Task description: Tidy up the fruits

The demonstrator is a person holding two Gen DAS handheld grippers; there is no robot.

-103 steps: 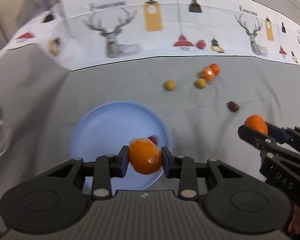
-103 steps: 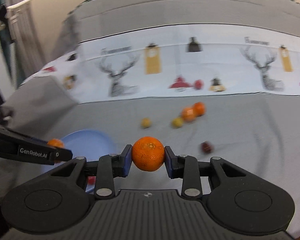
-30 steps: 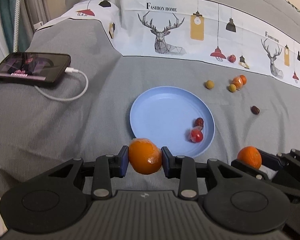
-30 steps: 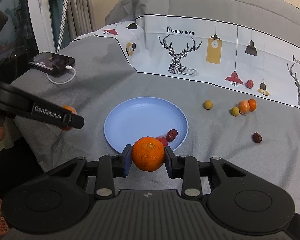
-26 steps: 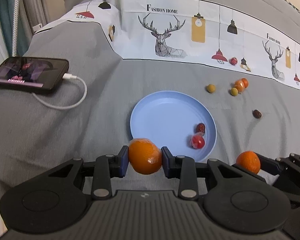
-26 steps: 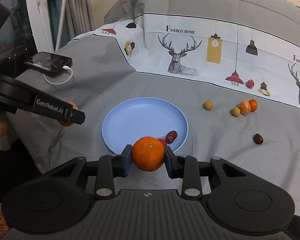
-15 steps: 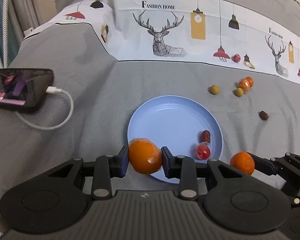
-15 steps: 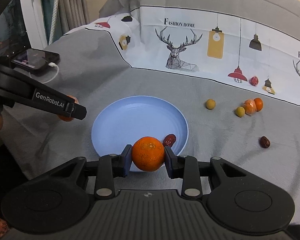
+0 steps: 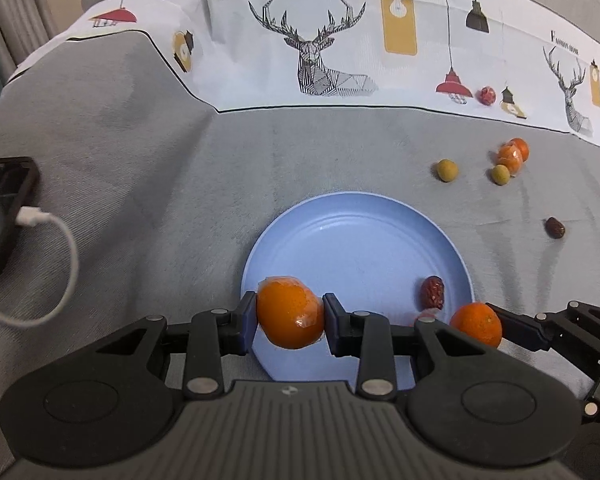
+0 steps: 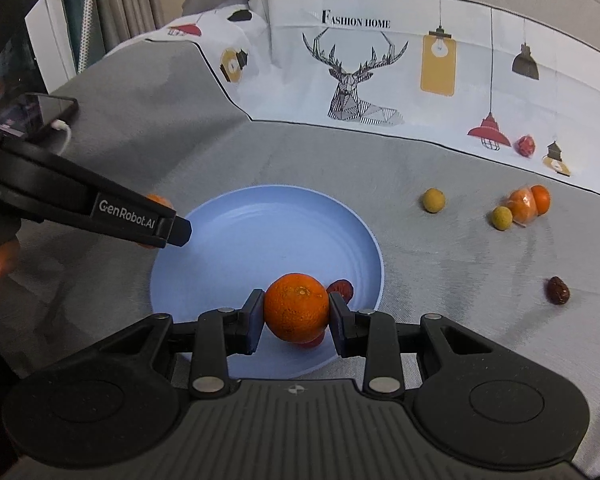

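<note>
The left tongs (image 9: 290, 318) were closed on a wrapped orange (image 9: 291, 312), its film crinkled at the top, held over the near left rim of the blue plate (image 9: 356, 240). The right tongs (image 10: 296, 314) were clamped on a bare orange (image 10: 296, 307), pinched at both sides and held above the near right part of the same plate, as the left view showed it at the plate's right edge (image 9: 476, 323). Just behind that fruit a red date (image 9: 433, 293) lay on the plate, and a small red fruit (image 9: 426, 315) sat mostly hidden beside it. Farther out on the grey cloth lay two yellow-green fruits (image 9: 446, 170) (image 9: 500, 175), the second just beside a pair of small oranges (image 9: 512, 154), one of them wrapped. Another dark date (image 9: 555, 227) lay apart to the right, and a red fruit (image 9: 487, 95) rested on the white printed band with the deer and lamps. At the far left a phone (image 9: 2, 208) lay with a white cable (image 9: 56, 272) plugged in.
</note>
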